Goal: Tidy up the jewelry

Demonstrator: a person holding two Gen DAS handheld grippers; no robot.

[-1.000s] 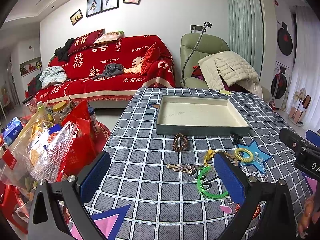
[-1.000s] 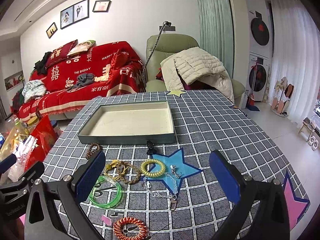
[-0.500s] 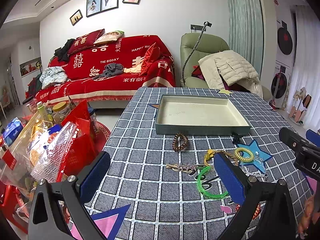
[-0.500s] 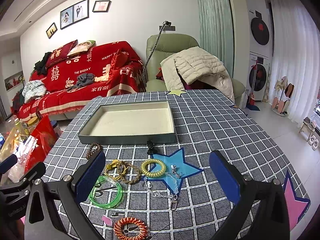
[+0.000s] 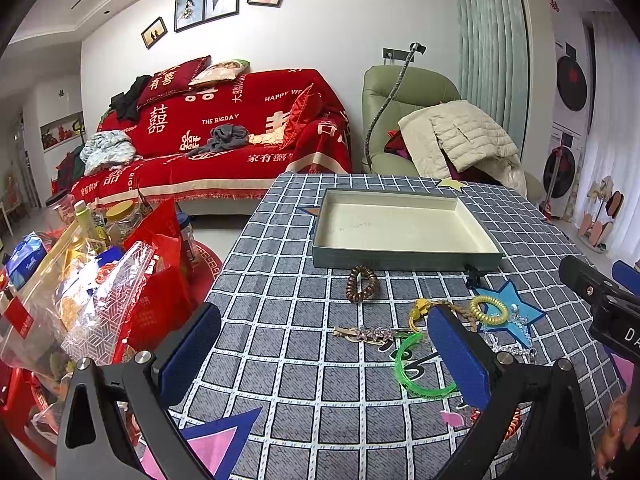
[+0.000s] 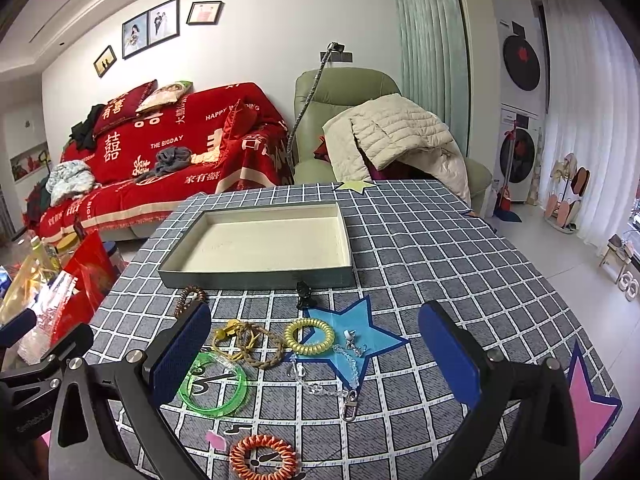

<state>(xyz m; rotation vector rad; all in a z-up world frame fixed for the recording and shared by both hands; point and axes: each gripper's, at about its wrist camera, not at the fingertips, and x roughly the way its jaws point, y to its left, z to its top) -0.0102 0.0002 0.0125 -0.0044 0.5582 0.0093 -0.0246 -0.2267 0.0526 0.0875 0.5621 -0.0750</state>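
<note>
An empty grey tray [image 5: 400,258] [image 6: 256,278] with a cream inside sits mid-table. In front of it lie a brown coil tie [image 5: 361,283] [image 6: 188,296], a star hair clip [image 5: 370,333], a green bangle [image 5: 416,372] [image 6: 212,386], a braided rope bracelet [image 6: 252,344], a yellow coil tie [image 5: 489,309] [image 6: 309,335], a clear bead chain [image 6: 332,376], an orange coil tie [image 6: 264,458] and a small black clip [image 6: 305,294]. My left gripper [image 5: 324,354] and right gripper [image 6: 316,356] are open, empty, above the near table.
The checked tablecloth [image 6: 432,248] has star stickers. Red bags and snack packets [image 5: 80,292] stand left of the table. A red sofa [image 5: 224,136] and a green armchair [image 6: 360,128] with a jacket are behind. The right gripper's body shows at the left view's right edge [image 5: 600,304].
</note>
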